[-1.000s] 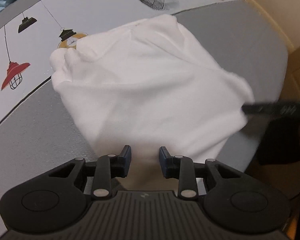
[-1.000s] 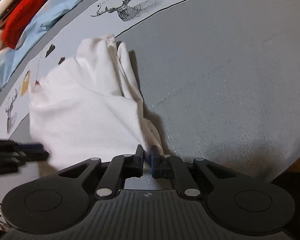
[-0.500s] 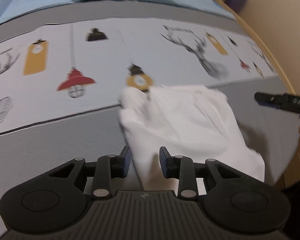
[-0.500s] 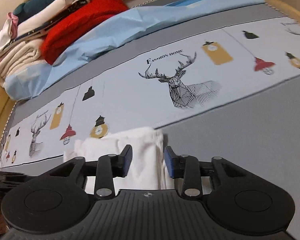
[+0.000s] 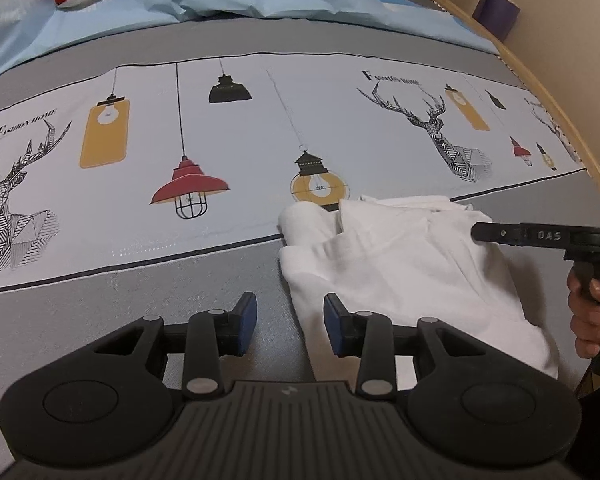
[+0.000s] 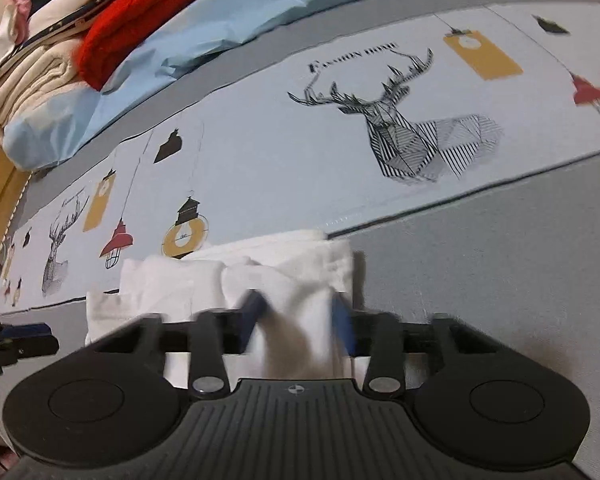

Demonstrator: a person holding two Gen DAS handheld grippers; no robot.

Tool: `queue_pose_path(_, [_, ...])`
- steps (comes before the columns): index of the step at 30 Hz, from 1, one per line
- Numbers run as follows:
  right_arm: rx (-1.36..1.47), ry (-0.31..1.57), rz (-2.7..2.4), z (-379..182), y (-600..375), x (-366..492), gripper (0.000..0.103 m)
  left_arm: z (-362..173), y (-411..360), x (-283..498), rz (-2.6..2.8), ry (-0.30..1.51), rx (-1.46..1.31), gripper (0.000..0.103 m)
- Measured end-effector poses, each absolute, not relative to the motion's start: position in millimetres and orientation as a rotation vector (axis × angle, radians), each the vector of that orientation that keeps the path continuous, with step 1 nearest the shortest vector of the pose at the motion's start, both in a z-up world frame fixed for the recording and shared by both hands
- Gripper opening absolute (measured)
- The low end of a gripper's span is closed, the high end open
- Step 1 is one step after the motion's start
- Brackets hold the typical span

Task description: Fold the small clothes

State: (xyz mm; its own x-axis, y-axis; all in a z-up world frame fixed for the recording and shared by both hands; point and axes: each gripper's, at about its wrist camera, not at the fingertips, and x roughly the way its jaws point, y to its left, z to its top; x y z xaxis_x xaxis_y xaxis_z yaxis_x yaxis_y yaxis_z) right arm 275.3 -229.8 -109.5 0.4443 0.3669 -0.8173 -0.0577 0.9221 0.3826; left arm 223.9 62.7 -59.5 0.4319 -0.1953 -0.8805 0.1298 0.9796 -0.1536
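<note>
A small white garment [image 5: 400, 264] lies crumpled, partly folded, on the grey bedspread [image 5: 100, 312].

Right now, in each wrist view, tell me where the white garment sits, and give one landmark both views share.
Left wrist view: the white garment lies right of centre on the grey bedspread, ahead of the left hand-held gripper.
Right wrist view: the garment lies at lower centre, running between the blurred fingers of the right hand-held gripper.
Shared landmark: the yellow lantern print at the garment's far edge.
</note>
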Motion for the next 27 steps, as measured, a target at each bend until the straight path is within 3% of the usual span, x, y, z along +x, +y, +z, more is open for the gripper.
queue_pose_path(6, [0.311, 0.956, 0.186, -90.7, -236.4, 271.1, 0.007, -59.9, 55.4, 225.1, -0.21, 1.101, -0.064, 0.041])
queue_pose_path(11, [0.364, 1.034, 0.067, -103.9, -257.1, 273.9, 0.014, -61.2, 49.4, 227.9, -0.218, 1.098, -0.078, 0.041])
queue_pose_path(17, [0.289, 0.907, 0.249, -60.7, -265.6, 251.7, 0.016, -59.8, 35.8, 235.2, -0.263, 1.08, -0.109, 0.041])
queue_pose_path(22, [0.123, 1.062, 0.635, -67.7, -245.5, 217.7, 0.016, -65.0, 17.0, 238.6, -0.324, 1.092, -0.115, 0.041])
queue_pose_path(27, [-0.139, 1.27, 0.625, -110.2, -237.5, 196.1, 0.015, -93.6, 10.8, 248.0, -0.301, 1.181, -0.098, 0.041])
